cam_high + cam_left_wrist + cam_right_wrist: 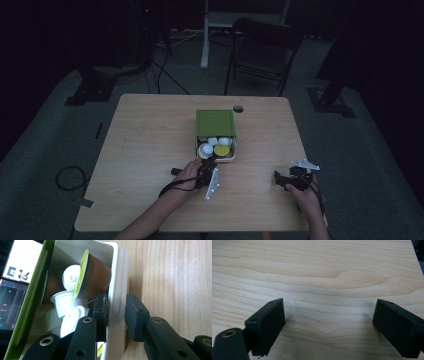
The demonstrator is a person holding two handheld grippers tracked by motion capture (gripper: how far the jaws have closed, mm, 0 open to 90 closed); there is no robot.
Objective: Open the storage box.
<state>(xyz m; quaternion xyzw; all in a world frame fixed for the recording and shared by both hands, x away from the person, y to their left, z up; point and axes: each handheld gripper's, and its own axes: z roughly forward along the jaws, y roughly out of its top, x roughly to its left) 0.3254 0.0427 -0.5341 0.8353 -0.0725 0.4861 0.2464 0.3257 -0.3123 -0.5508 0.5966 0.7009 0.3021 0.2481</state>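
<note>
The white tray (216,149) sits near the middle of the wooden surface (145,150), half drawn out from under a green sleeve (215,122) that covers its far part. The exposed near part of the tray holds several small pods: white ones (205,149) and one with a yellow-green lid (222,149).

The left gripper (207,167) is at the near edge of the tray, held in the person's left hand (188,175). In the left gripper view its jaws are clamped on the tray's white front wall (117,290), one jaw inside the tray against the pods, the other outside over the wood. Just inside that wall lies a brown pod (96,277) on its side with its yellow-green lid (80,275) facing the white pods (70,277) stacked beside it. The green sleeve's rim (30,297) runs along the tray's far side in this view.

The right gripper (286,180) rests well to the right of the tray, near the front right corner of the surface, in the person's right hand (307,192). In the right gripper view its jaws stand wide apart with bare wood (324,277) between them, holding nothing.
</note>
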